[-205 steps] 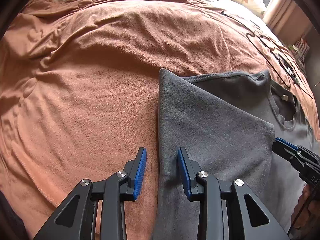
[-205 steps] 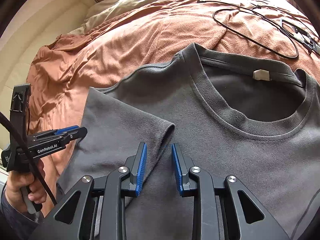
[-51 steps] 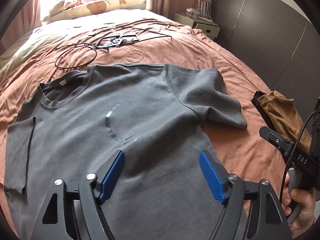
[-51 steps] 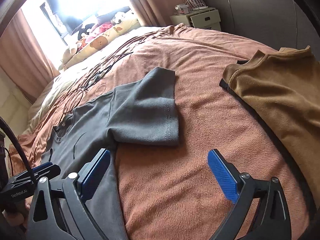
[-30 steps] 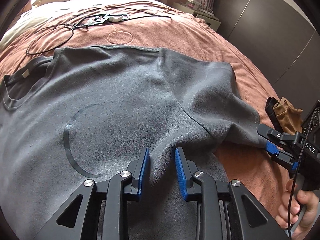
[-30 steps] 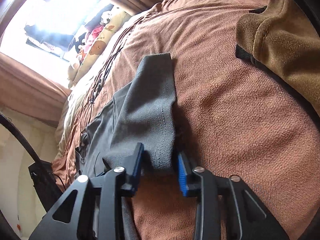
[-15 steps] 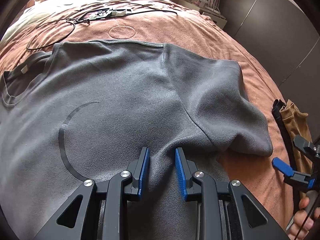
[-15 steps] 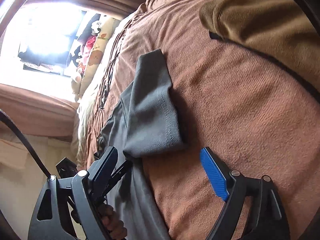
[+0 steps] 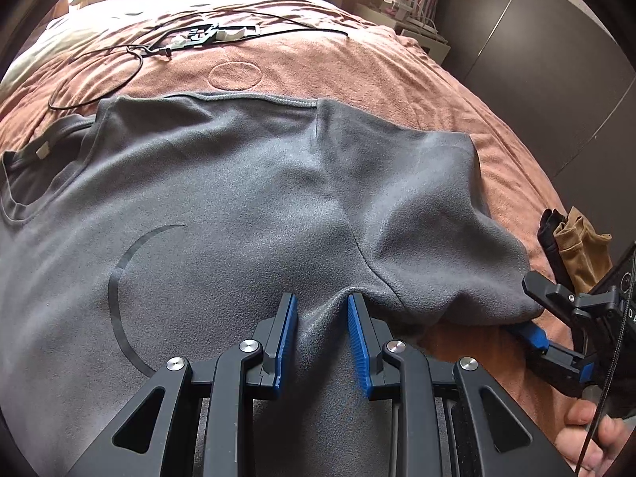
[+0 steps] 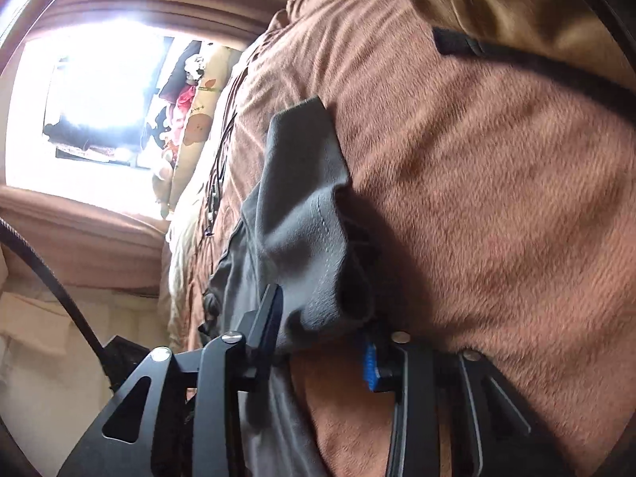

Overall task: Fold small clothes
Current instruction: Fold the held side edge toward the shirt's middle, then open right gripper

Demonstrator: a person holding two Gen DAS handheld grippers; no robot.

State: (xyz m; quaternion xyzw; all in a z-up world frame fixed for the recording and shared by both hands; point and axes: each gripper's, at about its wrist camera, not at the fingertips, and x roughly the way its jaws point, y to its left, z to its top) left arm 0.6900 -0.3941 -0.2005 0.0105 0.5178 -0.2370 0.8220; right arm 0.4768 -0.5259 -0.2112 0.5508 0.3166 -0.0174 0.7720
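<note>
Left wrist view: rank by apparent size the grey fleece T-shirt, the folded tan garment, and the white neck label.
1. Grey fleece T-shirt, by far the largest.
2. Folded tan garment, partly hidden, farther off.
3. White neck label, smallest.

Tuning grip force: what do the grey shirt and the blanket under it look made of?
Grey shirt: looks like soft brushed fleece or thick knit, matte with a fine nap, and it bunches between the jaws. Blanket: plush terry-like pile, rust-brown, showing brushed streaks. Both only by look.
</note>
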